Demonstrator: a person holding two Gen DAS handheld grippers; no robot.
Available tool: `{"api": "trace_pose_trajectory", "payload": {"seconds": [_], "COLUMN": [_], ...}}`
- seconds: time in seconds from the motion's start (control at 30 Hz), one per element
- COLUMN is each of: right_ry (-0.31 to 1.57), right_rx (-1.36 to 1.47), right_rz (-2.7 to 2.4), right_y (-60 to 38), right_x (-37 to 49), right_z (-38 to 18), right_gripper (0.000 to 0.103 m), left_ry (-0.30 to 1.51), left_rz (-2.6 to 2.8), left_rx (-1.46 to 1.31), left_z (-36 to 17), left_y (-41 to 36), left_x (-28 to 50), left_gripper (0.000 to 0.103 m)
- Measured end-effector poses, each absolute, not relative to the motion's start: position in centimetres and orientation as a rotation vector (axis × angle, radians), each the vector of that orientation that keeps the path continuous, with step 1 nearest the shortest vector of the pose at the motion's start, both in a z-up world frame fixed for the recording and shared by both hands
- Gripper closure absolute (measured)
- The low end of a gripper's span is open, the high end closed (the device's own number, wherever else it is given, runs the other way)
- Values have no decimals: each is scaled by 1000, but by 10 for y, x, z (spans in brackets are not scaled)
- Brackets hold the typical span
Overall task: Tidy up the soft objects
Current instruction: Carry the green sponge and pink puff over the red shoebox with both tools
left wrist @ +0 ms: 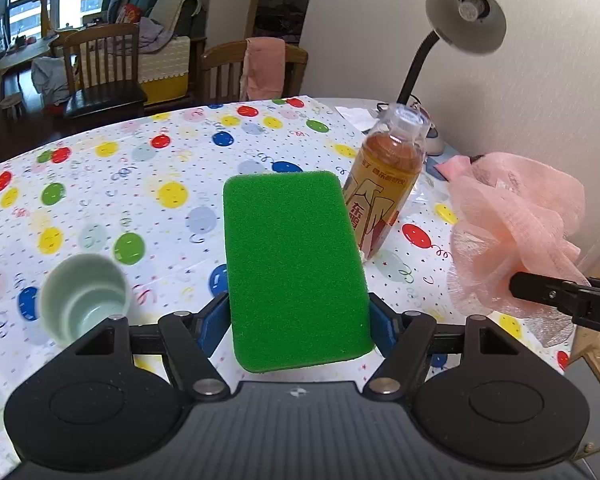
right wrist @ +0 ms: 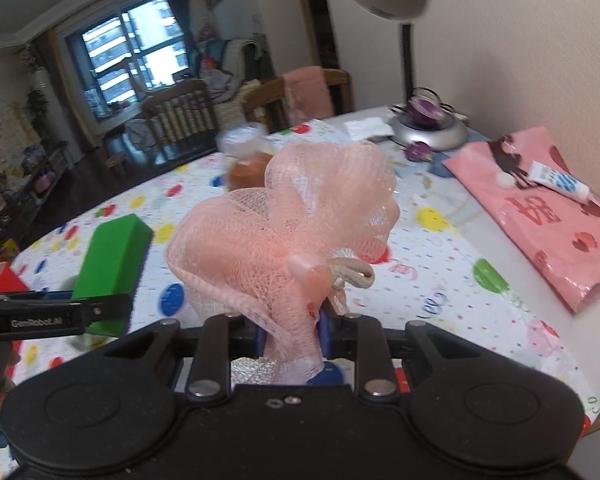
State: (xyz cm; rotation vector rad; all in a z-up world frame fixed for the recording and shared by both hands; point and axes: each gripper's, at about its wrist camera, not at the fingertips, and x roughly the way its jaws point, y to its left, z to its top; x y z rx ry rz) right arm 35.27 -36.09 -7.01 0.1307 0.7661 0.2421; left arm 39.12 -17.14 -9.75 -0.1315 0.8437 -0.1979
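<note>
Holding the green sponge [left wrist: 296,264] in the left gripper [left wrist: 300,320] and the pink mesh pouf [right wrist: 288,220] pinched in the right gripper [right wrist: 292,336], the person risks the sponge's far end knocking over the tea bottle [left wrist: 384,184] close beside it.

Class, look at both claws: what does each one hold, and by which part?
Left claw: green sponge, clamped across its long sides near the near end. Right claw: pink mesh bath pouf, pinched by its lower gathered netting.

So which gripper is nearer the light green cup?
Left. The left gripper, shut on the green sponge, sits just right of the light green cup in its own view. The right gripper, holding the pink mesh pouf, is far across.
</note>
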Motion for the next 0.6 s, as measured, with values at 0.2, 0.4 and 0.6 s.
{"api": "trace_pose_trajectory", "payload": {"seconds": [0.2, 0.4, 0.6], "right_ry": [742, 721, 710], "right_rx": [110, 87, 59], "right_rz": [354, 455, 543], "right_y": [-327, -286, -239], "right_x": [341, 336, 329], "right_z": [-48, -31, -19], "right_gripper": [80, 80, 80], "left_ry": [838, 823, 803], "left_rz": [-173, -105, -29], "left_rx": [-147, -162, -185], "left_z": [-74, -53, -36], "left_y": [-145, -108, -62], "left_x": [366, 342, 318], "left_gripper": [32, 32, 32]}}
